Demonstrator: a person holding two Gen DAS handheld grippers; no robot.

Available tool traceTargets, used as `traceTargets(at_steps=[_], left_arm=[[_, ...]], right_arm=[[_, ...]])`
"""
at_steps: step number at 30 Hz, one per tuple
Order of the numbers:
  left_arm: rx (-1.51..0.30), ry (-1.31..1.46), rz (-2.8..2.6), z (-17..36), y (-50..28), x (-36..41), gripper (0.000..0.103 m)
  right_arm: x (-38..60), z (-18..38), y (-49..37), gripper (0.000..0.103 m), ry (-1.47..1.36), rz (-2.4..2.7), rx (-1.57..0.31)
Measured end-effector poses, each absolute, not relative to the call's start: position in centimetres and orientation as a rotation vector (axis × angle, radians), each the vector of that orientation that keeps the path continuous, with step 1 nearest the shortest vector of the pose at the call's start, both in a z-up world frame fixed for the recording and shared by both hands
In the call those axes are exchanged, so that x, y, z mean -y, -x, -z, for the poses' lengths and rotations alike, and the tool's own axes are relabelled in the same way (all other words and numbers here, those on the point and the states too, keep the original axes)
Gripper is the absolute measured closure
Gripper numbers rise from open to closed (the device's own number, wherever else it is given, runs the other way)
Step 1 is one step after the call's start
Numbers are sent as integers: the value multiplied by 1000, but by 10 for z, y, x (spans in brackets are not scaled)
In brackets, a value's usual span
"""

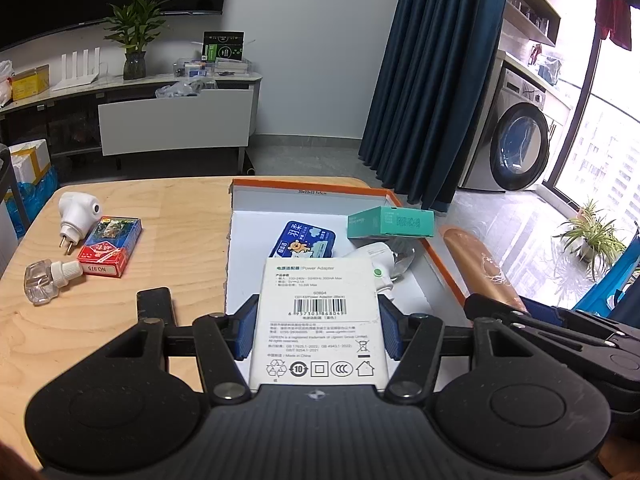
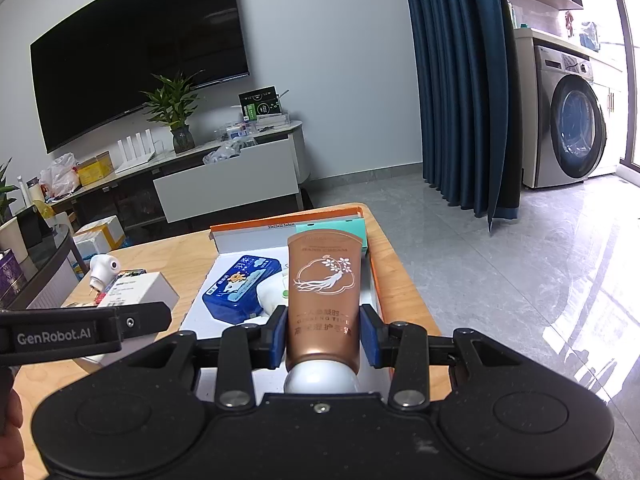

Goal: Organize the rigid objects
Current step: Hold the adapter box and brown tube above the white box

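Observation:
My left gripper [image 1: 318, 330] is shut on a white power adapter box [image 1: 320, 320] and holds it over the near edge of the orange-rimmed white box [image 1: 436, 264]. My right gripper [image 2: 324, 338] is shut on a bronze hand cream tube [image 2: 324, 292], held above the same box [image 2: 248, 226]. The tube also shows in the left wrist view [image 1: 480, 268]. Inside the box lie a blue tissue pack [image 1: 304, 242], a teal carton [image 1: 390, 222] and a white plug device [image 1: 374, 260].
On the wooden table [image 1: 160, 208] left of the box lie a white plug-in vaporizer [image 1: 78, 212], a red and blue card pack [image 1: 110, 246] and a clear refill bottle [image 1: 50, 278]. A TV cabinet, curtain and washing machine stand beyond the table.

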State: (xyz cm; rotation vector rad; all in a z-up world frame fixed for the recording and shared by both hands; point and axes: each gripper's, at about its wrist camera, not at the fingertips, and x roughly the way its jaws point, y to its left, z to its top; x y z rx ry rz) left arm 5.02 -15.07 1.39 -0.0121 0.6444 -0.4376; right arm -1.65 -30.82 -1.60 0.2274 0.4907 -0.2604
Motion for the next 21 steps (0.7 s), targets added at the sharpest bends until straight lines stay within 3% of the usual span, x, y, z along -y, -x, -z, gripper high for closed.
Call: traceTargets(at_steps=[21], left_arm=[[-659,15,436,-10,-52,151,43]], right_arm=[[304,20,14,57,-227,254,-503]])
